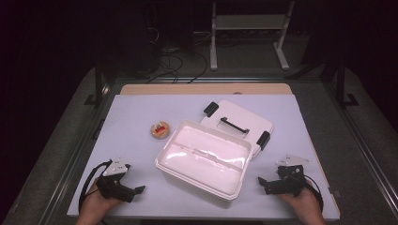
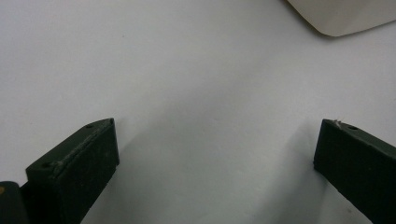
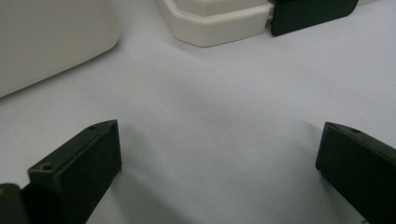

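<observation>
Closest to the person, the left hand-held gripper (image 1: 133, 191) rests low on the white bench (image 1: 136, 112) at its near left corner, jaws spread wide with nothing between them; its own view shows bare bench surface and a corner of the box. The right hand-held gripper (image 1: 263, 183) sits at the near right, jaws likewise wide apart and empty, pointing toward the box. Between the two, just beyond them, stands the open white plastic storage box (image 1: 202, 158), well apart from both. Its lid (image 1: 239, 122), with a black handle and black latches (image 3: 310, 14), lies flat against the box's far right side. A small round wooden piece with a red centre (image 1: 159, 130) sits just beside the box's far left corner.
</observation>
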Tool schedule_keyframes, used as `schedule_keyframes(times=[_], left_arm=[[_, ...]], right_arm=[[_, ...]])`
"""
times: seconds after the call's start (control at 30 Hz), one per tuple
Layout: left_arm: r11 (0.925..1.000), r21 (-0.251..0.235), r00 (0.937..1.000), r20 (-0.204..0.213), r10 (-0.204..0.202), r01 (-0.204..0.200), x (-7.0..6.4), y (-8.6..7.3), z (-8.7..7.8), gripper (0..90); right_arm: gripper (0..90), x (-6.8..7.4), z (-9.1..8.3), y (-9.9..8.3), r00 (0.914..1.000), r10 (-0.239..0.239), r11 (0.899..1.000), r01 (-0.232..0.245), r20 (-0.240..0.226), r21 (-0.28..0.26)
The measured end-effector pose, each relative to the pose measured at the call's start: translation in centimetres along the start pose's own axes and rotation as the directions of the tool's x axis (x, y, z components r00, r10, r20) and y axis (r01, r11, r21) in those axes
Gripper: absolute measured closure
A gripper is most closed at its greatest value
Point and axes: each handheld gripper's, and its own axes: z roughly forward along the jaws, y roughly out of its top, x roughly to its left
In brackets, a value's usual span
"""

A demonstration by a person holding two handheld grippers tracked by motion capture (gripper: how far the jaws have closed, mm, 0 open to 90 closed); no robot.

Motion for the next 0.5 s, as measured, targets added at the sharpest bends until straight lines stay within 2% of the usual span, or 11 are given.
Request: schedule_keyframes(times=[0.1, 0.13, 0.2, 0.3, 0.37, 0.43, 0.5], left_arm=[[0.9999, 0.007, 0.9998, -0.014, -0.015, 0.015, 0.0, 0.2, -0.1, 0.2], [0.9999, 0.007, 0.9998, -0.014, -0.015, 0.015, 0.0, 0.2, -0.1, 4.2], [0.9999, 0.006, 0.9999, 0.001, -0.011, 0.011, 0.2, 0.6, -0.5, 14.6], [1.0000, 0.003, 0.9998, 0.020, 0.006, -0.006, 0.1, 1.1, -0.8, 26.7], [0.9999, -0.012, 0.9991, 0.042, 0.011, -0.011, 0.0, 1.6, -1.0, 42.9], [0.9999, -0.015, 0.9968, 0.080, -0.005, 0.006, 0.0, 2.1, -1.2, 61.9], [0.9996, -0.020, 0.9947, 0.102, -0.016, 0.018, 0.2, 2.5, -1.2, 75.9]], right_arm=[[2.3, 0.0, -0.1, 0.0, 1.0000, 0.003, 1.000, -0.003, 0.002, 0.002], [2.3, 0.0, -0.1, 0.0, 1.0000, 0.003, 1.000, -0.003, 0.002, 0.002], [17.2, -0.2, -0.7, 0.3, 1.0000, 0.005, 1.000, -0.005, 0.008, 0.021], [35.5, -0.5, -1.4, 0.6, 0.9993, 0.030, 0.999, -0.030, -0.022, 0.030], [47.7, -0.4, -1.8, 0.8, 0.9991, 0.018, 1.000, -0.017, -0.038, 0.024], [61.5, 0.0, -2.2, 1.1, 0.9981, -0.006, 1.000, 0.007, -0.062, 0.010], [71.7, 0.4, -2.5, 1.4, 0.9965, -0.032, 0.999, 0.032, -0.077, 0.003]])
